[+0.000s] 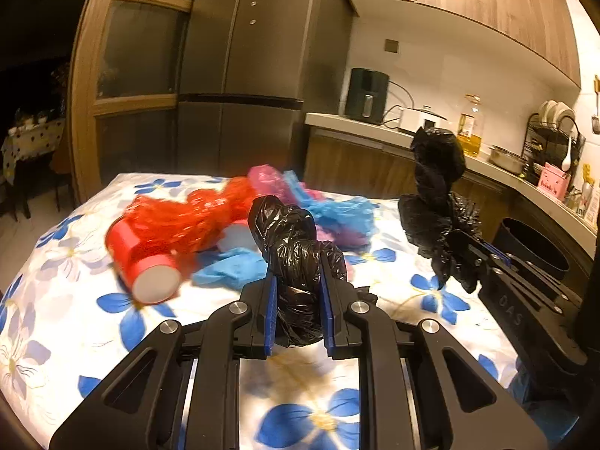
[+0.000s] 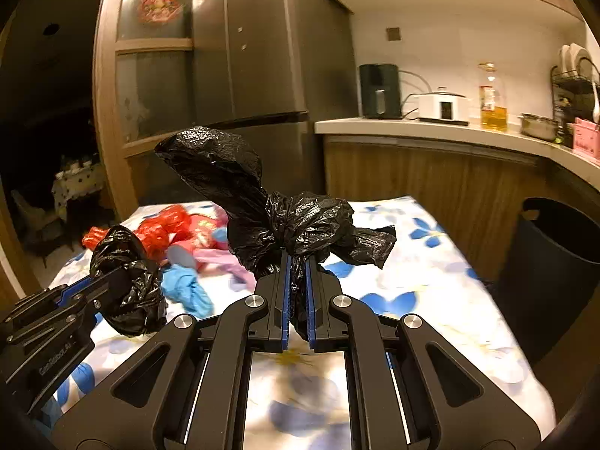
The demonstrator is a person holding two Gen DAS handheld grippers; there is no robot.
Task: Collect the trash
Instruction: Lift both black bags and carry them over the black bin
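We hold two crumpled black plastic bags above the table, one in each claw. The bag on the left (image 1: 296, 258) is bunched between the blue pads of the left gripper (image 1: 298, 292), which pinches it about its middle, so that a wrinkled knob stands up above the fingers. The other black bag (image 2: 285, 221) is pinched at its neck by the right gripper (image 2: 296, 292), jaws pressed nearly together on the thin film; its puffed ends spread up and to both sides. Each wrist view shows the other claw with its bag off to the side, the two apart.

Beneath lies a white tablecloth printed with blue flowers (image 1: 431, 292). On it, beyond our claws, rest a red plastic cup on its side (image 1: 142, 258), crinkled red film (image 1: 195, 213), and pink (image 1: 268, 180) and blue plastic scraps (image 1: 228, 266). A dark round bin (image 2: 555, 273) stands just beside the table's right edge, below a wooden kitchen counter (image 2: 431, 129)
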